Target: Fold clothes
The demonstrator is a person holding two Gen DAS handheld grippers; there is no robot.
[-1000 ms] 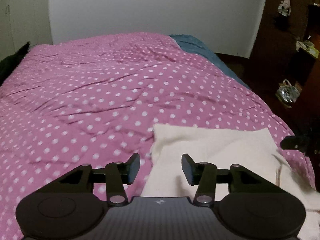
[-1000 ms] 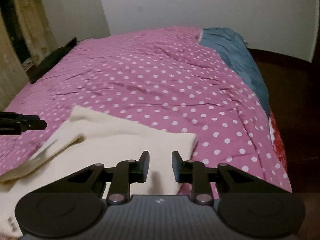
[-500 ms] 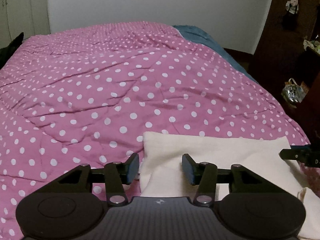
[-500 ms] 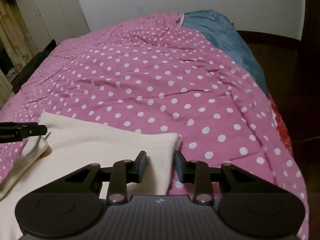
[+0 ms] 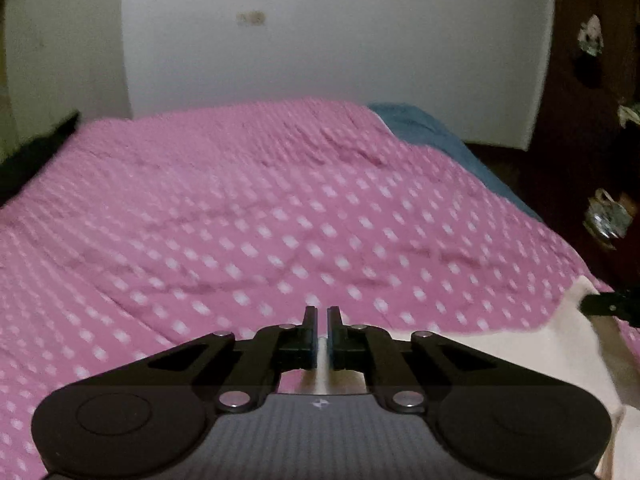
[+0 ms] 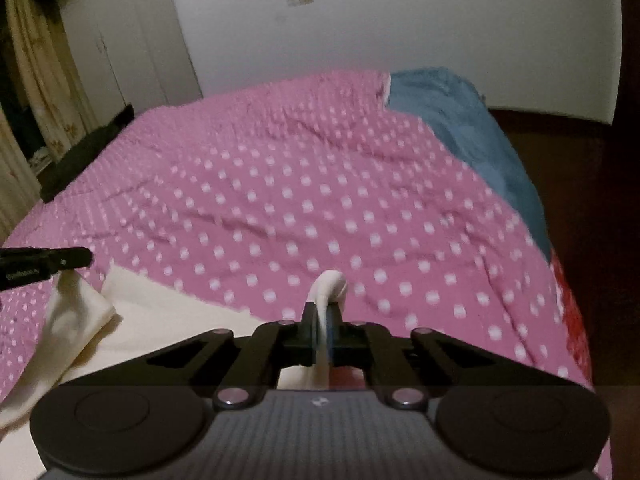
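We've got both grippers clamped now. Our right gripper (image 6: pixel 322 330) has its jaws pinched tight on a bunched corner of the cream garment (image 6: pixel 168 320), and a little loop of that cloth pokes up just past the fingertips. Rest of the garment spreads off to the left of the right gripper, lying on the pink polka-dot duvet (image 6: pixel 320 200), w/ one edge lifted & drooping under our left gripper (image 6: pixel 44 264), which comes in from the far left of the right-wrist view.

Over in the left-wrist view, our left gripper (image 5: pixel 322 332) is closed down to a sliver, a thin strip of cream cloth visible between the pads. The garment (image 5: pixel 520 356) runs off to the right of it, up to where the right gripper (image 5: pixel 612 306) shows at the frame edge. View's blurred here.

Beyond both grippers: duvet, then a blue blanket (image 6: pixel 460 120) at the far right corner of the bed, white wall (image 6: pixel 400 20) behind.
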